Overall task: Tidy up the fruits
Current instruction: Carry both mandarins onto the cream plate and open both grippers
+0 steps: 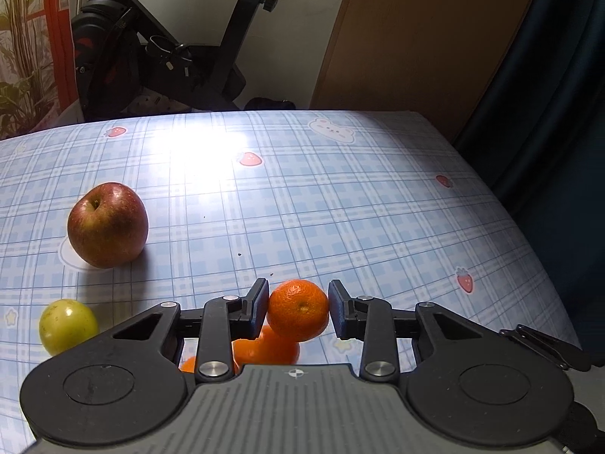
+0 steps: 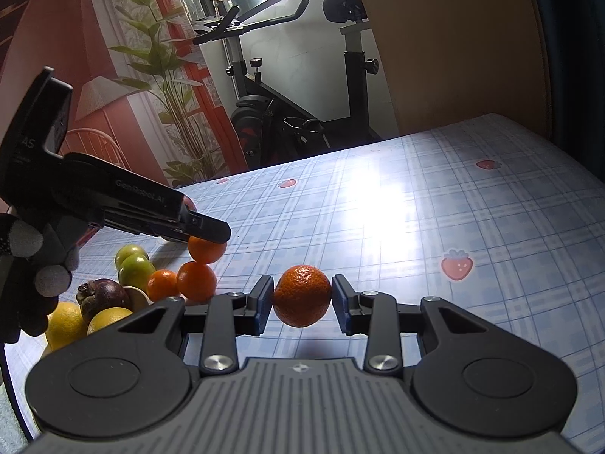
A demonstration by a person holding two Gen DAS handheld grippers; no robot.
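Both claws grip a mandarin clear of the bench; slip risk on each.

Left claw is closed on a mandarin above two more oranges, near the red apple; right claw clamps its mandarin over bare bench. Judgement: both fruits are round and pinched only at the sides, so either may roll out and scatter the pile. Neither has a long axis; the left fruit's dimple faces the camera.

Pale blue plaid cloth with red strawberries and white bunnies. Red-and-yellow streaked apple, yellow-green fruit, bright orange tangerines. Dark purple mangosteen, yellow lemons, black grippers.
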